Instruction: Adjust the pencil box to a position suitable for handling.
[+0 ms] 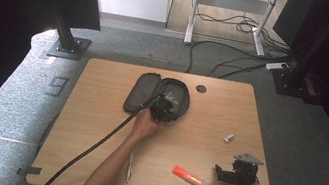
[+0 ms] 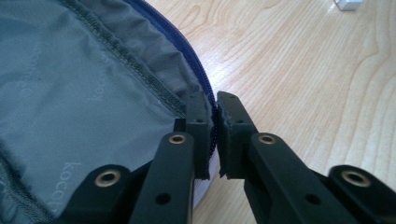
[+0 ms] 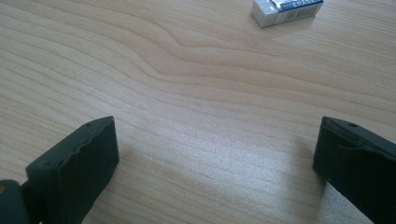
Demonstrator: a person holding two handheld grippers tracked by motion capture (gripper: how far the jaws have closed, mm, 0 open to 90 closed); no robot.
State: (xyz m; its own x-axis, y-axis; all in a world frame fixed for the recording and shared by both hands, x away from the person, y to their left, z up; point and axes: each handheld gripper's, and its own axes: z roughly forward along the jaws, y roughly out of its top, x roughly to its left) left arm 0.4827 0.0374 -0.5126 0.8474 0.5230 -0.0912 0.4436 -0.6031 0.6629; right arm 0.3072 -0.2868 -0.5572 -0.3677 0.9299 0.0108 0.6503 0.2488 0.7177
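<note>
We see a dark grey pencil case [image 1: 157, 96] lying unzipped on the wooden table [image 1: 98, 112], its two oval halves spread flat side by side like an open shell, so that the pair stretches across the table while each half runs its long way from the far edge toward us. Close up, the lining [image 2: 70, 93] is a grey-green cloth printed with faint lettering, edged by a stitched seam and a blue zip rim [image 2: 198, 74]. The left gripper [image 1: 162, 106] sits on the case's right half, and its jaws are pressed together on that rim, with lining inside one jaw and bare wood outside the other. Outward from the case, a round hole [image 1: 201, 88] in the tabletop lies just to its right, a white eraser [image 1: 229, 138] lies farther right and nearer us, and an orange highlighter [image 1: 189, 178] lies well apart from the case toward the near edge. A pen [image 1: 130, 165] rests near the left forearm, below the case. The right gripper [image 1: 224, 174] hangs far from the case at the near right corner, jaws standing wide apart over bare wood.
</note>
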